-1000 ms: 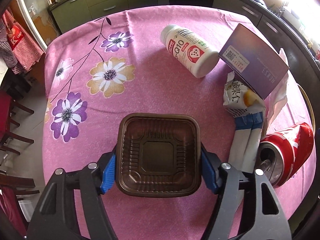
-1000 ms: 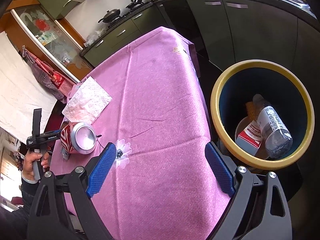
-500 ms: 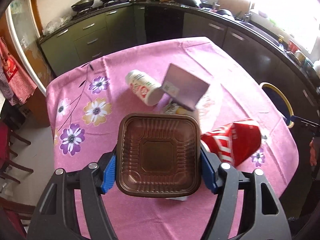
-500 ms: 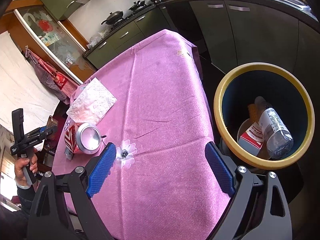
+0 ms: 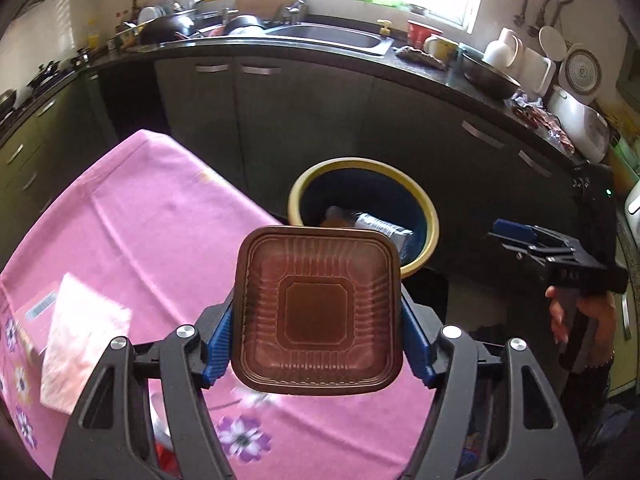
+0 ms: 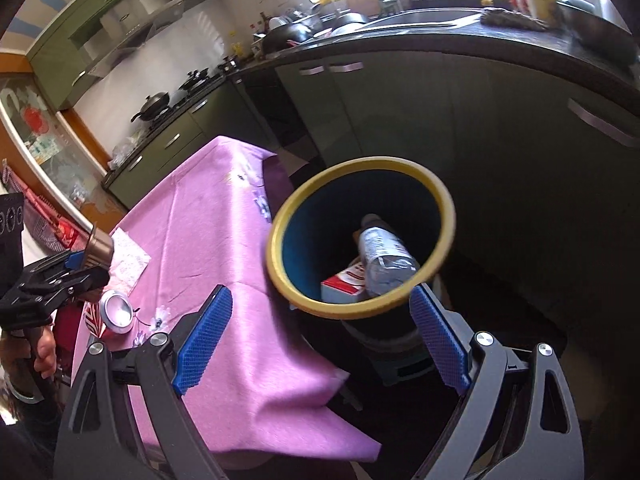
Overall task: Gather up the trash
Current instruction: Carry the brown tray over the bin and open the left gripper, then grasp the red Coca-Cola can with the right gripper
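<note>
My left gripper (image 5: 318,344) is shut on a brown square plastic tray (image 5: 320,312) and holds it in the air over the edge of the pink table (image 5: 140,220). Beyond the tray stands a dark bin with a yellow rim (image 5: 362,166). In the right wrist view the bin's rim (image 6: 360,164) lies just ahead, with a plastic bottle (image 6: 384,256) and a red-and-white box (image 6: 340,284) inside. My right gripper (image 6: 320,338) is open with nothing between its pads, near the bin's front. The left gripper (image 6: 76,264) and tray show at the far left.
A crushed red can (image 6: 114,312) and a white wrapper (image 6: 128,260) lie on the pink cloth. A white napkin (image 5: 80,340) rests on the table's left part. Dark kitchen cabinets (image 5: 320,112) and a cluttered counter run behind the bin. A hand (image 5: 580,320) holds the right gripper.
The left gripper lifted the tray off the table and swung right, so the bin is now ahead of it. The right gripper slid off the table towards the bin.
</note>
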Motion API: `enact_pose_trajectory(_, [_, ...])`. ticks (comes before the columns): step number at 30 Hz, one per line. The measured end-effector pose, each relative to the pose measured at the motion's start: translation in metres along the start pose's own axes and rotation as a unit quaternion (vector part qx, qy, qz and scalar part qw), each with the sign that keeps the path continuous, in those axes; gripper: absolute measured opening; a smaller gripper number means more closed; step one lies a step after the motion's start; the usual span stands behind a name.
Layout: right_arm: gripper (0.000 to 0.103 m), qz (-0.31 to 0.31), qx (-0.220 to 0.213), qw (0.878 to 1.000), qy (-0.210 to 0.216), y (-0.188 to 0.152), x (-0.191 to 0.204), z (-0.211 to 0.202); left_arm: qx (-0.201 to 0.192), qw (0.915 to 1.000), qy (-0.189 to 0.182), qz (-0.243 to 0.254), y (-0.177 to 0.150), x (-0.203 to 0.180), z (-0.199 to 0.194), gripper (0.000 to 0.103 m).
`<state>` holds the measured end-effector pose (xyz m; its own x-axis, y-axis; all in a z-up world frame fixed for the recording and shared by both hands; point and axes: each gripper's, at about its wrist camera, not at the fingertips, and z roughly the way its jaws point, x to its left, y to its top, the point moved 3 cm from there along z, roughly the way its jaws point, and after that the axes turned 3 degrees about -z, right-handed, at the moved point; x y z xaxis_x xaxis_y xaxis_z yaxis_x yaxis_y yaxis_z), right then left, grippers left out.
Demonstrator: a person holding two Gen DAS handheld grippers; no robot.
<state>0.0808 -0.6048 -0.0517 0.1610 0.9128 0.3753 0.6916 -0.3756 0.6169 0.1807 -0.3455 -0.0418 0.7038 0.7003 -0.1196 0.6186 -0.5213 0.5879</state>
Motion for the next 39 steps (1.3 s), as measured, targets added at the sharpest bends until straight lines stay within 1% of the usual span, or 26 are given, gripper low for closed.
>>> enact_pose_trajectory(3, [0.089,0.030,-0.009,0.999,-0.018,-0.010,-0.032,-0.016,0.022,0.9996,-0.007,0.014,0.022,-0.023,0.048,0.067])
enact_pose_trajectory(5, [0.090,0.050,-0.013,0.998,-0.024,-0.016,-0.049,-0.023,0.042,0.9991,-0.007,0.008,0.035,-0.030,0.083,0.067])
enact_pose_trajectory(8, [0.090,0.072,-0.015,0.997,-0.027,-0.024,-0.067,-0.029,0.059,0.9982,-0.008,-0.006,0.048,-0.032,0.122,0.067])
enact_pose_trajectory(9, [0.090,0.078,-0.013,0.997,-0.025,-0.026,-0.072,-0.028,0.065,0.9978,-0.008,-0.013,0.052,-0.032,0.133,0.067])
enact_pose_trajectory(10, [0.090,0.082,-0.011,0.996,-0.023,-0.027,-0.075,-0.028,0.070,0.9974,-0.007,-0.017,0.053,-0.031,0.142,0.070])
enact_pose_trajectory(12, [0.090,0.084,-0.006,0.996,-0.020,-0.028,-0.078,-0.027,0.065,0.9974,-0.002,-0.028,0.057,-0.027,0.151,0.077])
enact_pose_trajectory(13, [0.090,0.082,-0.005,0.996,-0.021,-0.028,-0.079,-0.027,0.060,0.9977,0.002,-0.032,0.057,-0.025,0.151,0.078])
enact_pose_trajectory(16, [0.090,0.076,-0.004,0.997,-0.019,-0.026,-0.073,-0.025,0.036,0.9984,-0.008,-0.043,0.052,-0.023,0.132,0.080])
enact_pose_trajectory(18, [0.091,0.070,0.000,0.997,-0.018,-0.026,-0.069,-0.021,0.010,0.9990,-0.010,-0.042,0.046,-0.022,0.108,0.084])
enact_pose_trajectory(20, [0.091,0.063,0.006,0.998,-0.012,-0.025,-0.063,-0.015,-0.028,0.9985,-0.016,-0.044,0.037,-0.018,0.075,0.090])
enact_pose_trajectory(23, [0.091,0.050,0.015,0.999,0.002,-0.025,-0.050,-0.005,-0.071,0.9958,-0.027,-0.052,0.018,-0.014,0.030,0.093])
enact_pose_trajectory(26, [0.091,0.028,0.028,0.999,0.014,-0.023,-0.033,0.007,-0.098,0.9932,-0.025,-0.057,-0.004,-0.006,-0.011,0.094])
enact_pose_trajectory(30, [0.091,-0.014,0.044,0.998,0.031,-0.020,-0.003,0.021,-0.128,0.9888,-0.005,-0.076,-0.027,0.014,-0.058,0.094])
enact_pose_trajectory(33, [0.091,-0.047,0.055,0.996,0.047,-0.016,0.024,0.030,-0.145,0.9849,0.014,-0.094,-0.050,0.028,-0.091,0.095])
enact_pose_trajectory(36, [0.091,-0.090,0.068,0.991,0.071,-0.013,0.057,0.042,-0.155,0.9807,0.043,-0.111,-0.077,0.045,-0.121,0.095])
enact_pose_trajectory(39, [0.091,-0.145,0.082,0.981,0.097,-0.009,0.098,0.053,-0.166,0.9738,0.071,-0.138,-0.109,0.066,-0.150,0.095])
